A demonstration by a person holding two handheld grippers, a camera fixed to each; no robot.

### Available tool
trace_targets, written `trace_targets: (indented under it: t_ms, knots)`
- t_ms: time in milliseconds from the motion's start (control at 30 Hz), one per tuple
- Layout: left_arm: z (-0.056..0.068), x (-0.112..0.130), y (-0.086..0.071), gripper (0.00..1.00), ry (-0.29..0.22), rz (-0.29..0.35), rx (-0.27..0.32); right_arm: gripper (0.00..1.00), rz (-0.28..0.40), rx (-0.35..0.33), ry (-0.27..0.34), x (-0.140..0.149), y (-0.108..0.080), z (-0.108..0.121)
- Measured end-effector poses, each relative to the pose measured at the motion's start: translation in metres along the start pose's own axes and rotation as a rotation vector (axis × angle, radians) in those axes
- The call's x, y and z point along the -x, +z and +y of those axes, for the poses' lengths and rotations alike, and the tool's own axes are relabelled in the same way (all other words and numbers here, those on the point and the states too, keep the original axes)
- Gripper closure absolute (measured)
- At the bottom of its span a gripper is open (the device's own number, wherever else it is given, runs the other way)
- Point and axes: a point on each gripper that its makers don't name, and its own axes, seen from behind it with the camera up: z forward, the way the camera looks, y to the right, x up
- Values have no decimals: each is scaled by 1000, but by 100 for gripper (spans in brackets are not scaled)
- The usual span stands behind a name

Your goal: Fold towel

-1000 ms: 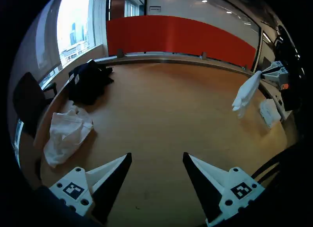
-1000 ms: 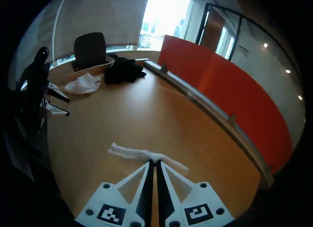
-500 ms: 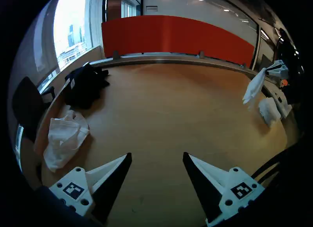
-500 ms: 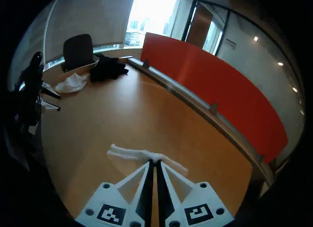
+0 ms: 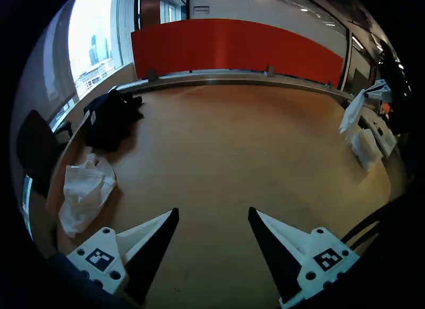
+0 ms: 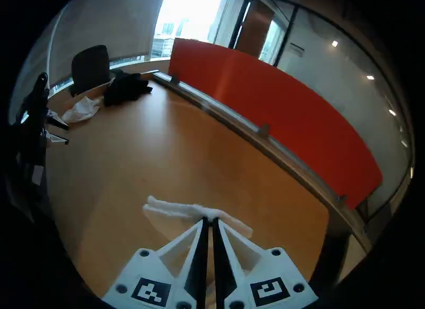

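While my right gripper (image 6: 208, 220) has its fingers (image 6: 197, 250) drawn together, they are clamped on the towel (image 6: 180, 208), which lies bunched in a white band across the tips at lower centre of the right gripper view.

Item, towel: in the left gripper view it hangs limp from that gripper at the far right of the frame. Whether its lower end touches anything I cannot tell. Just below it a folded white cloth (image 5: 366, 147) lies near the table's edge.

Item, handling, by my judgement: light, soft and without stiffness, so it will sag and keep no shape unless it is held. It is not fragile, and the nap should not slip between the pads. The present hold is on a gathered part, which gives no straight edge. A corner or hem would be the better place to take it, with a second corner on the same side in the other gripper so that one edge is stretched between them.

Item, left gripper (image 5: 212, 210): fingers wide apart and holding nothing, at bottom centre of its own view, well apart from the towel.

Item, table (image 5: 228, 149): bare wood across the middle.

Item, white bag (image 5: 85, 189): crumpled, at lower left.

Item, black bundle (image 5: 111, 120): above the bag, at left.

Item, chair (image 5: 32, 149): dark, at the left rim.

Item, red partition (image 5: 239, 43): along the table's far side, across the top.
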Motion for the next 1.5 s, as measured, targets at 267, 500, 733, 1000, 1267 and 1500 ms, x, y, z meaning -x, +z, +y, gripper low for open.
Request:
trace_targets:
  t_ms: [267, 500, 733, 1000, 1267, 1500]
  knots:
    - [5, -3, 3, 3, 9, -3, -3, 95, -30, 57, 15, 20, -15, 43]
    - [8, -5, 4, 3, 15, -5, -2, 95, -50, 96, 36, 33, -26, 72]
    - [11, -9, 4, 3, 23, -4, -1, 95, -60, 124, 62, 45, -37, 90]
    - [15, -13, 3, 3, 31, 1, 0, 95, -76, 141, 71, 57, -45, 97]
    - [17, -14, 1, 3, 37, 4, 4, 95, -95, 160, 90, 75, -57, 101]
    - [19, -14, -1, 3, 45, 5, 8, 95, -131, 188, 128, 110, -77, 104]
